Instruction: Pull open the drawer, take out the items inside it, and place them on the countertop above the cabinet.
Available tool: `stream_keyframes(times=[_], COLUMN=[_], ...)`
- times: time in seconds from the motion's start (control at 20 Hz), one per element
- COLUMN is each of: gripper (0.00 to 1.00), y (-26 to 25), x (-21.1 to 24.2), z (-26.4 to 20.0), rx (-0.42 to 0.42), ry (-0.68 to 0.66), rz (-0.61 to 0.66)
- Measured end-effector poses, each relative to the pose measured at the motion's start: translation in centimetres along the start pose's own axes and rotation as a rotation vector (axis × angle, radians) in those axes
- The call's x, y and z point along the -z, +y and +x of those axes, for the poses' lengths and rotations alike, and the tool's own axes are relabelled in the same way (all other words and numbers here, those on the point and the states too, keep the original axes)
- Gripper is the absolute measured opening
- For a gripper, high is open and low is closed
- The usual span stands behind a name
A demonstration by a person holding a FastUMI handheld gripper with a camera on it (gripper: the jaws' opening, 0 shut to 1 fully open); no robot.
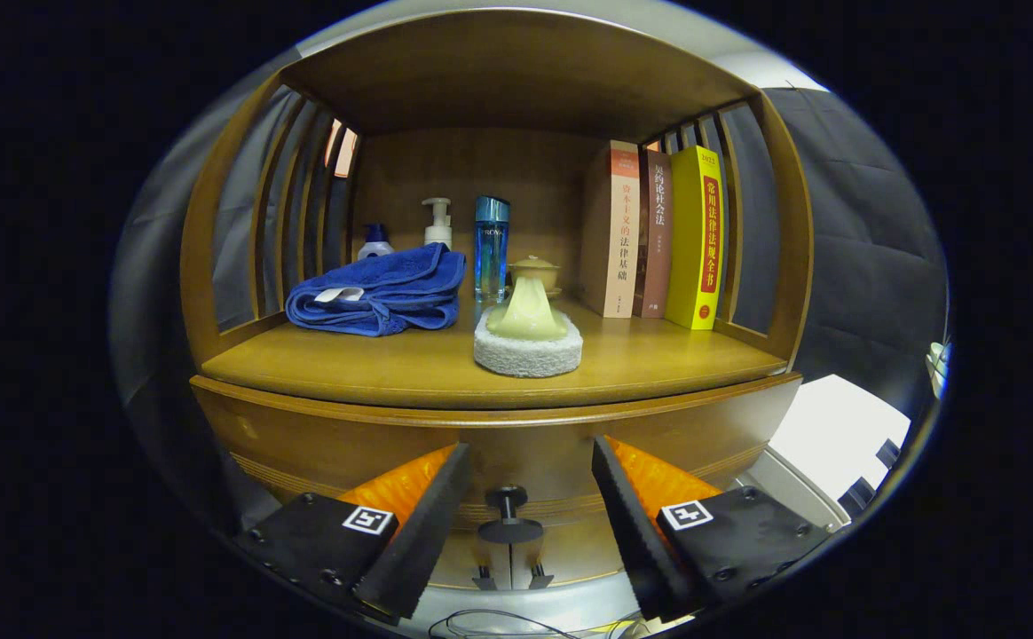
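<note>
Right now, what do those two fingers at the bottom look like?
The gripper has two wedge-shaped fingers. Each has a dark grey foam pad on its inner face, a ribbed orange side behind it, and a black plate with screws and a small black-and-white square marker on top. Thin cables loop below.

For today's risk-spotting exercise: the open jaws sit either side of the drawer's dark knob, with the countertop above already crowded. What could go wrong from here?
1. The gripper is open, jaws wide apart around the small drawer knob; closing off-centre could slip off the knob.
2. The scrub pad and blue towel lie near the countertop front, so items placed there might knock them.
3. The blue bottle stands upright and could topple if bumped.
</note>
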State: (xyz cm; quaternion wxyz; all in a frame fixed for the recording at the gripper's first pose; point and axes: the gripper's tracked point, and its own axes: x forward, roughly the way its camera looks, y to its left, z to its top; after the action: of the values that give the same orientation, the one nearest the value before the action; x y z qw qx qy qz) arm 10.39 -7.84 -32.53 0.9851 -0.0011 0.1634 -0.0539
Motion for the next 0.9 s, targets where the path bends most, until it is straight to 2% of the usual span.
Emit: stream_keyframes(times=[0.5,0.9], gripper=[0.94,0.95], y=[-0.2,-0.4], x=[-0.1,-3.5], z=[0.1,-2.3], rx=[-0.003,-0.024], ry=[0.002,-0.034], rz=[-0.008,0.002])
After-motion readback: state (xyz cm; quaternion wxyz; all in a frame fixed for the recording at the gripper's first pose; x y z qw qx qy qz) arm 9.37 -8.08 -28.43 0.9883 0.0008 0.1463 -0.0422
